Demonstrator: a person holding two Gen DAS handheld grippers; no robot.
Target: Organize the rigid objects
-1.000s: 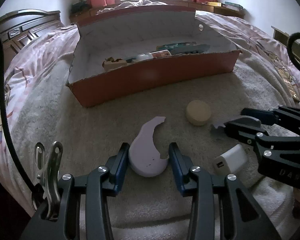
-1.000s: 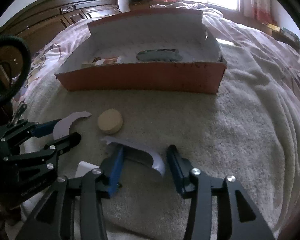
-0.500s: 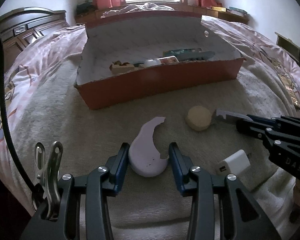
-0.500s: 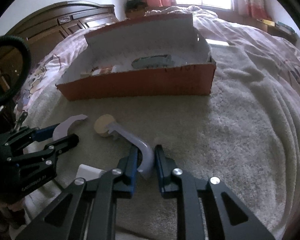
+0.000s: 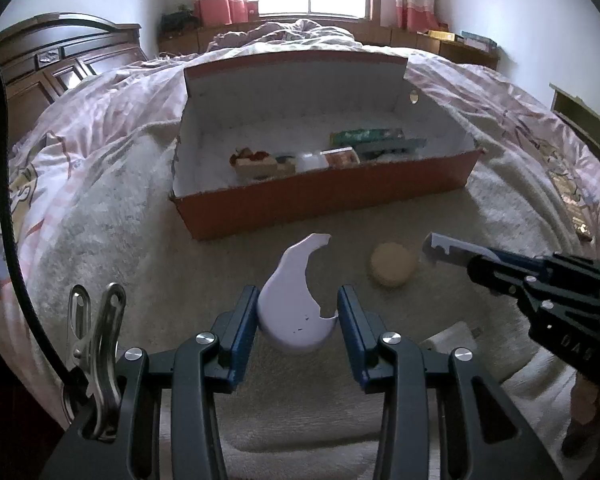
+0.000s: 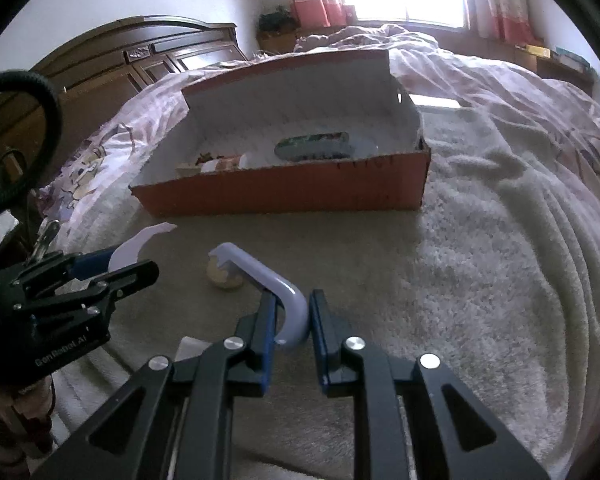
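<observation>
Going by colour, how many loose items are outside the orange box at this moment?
Lilac plastic: 2 (teardrop piece in the left tool, hook piece in the right tool)
Tan round puck: 1
White charger: 1
Total: 4

Both wrist views low, near, facing shared box (image 5: 324, 196).

Not much is reading clearly. My left tool (image 6: 130, 266), seen from the right wrist cam, is showing pale lettering on its black body, approx "GenRobot.AI". My right tool (image 5: 474, 258), in the left wrist cam, is showing "DAS". The red box (image 6: 284, 194) is carrying dark handwritten marks on its front wall, too faint to make out.
</observation>
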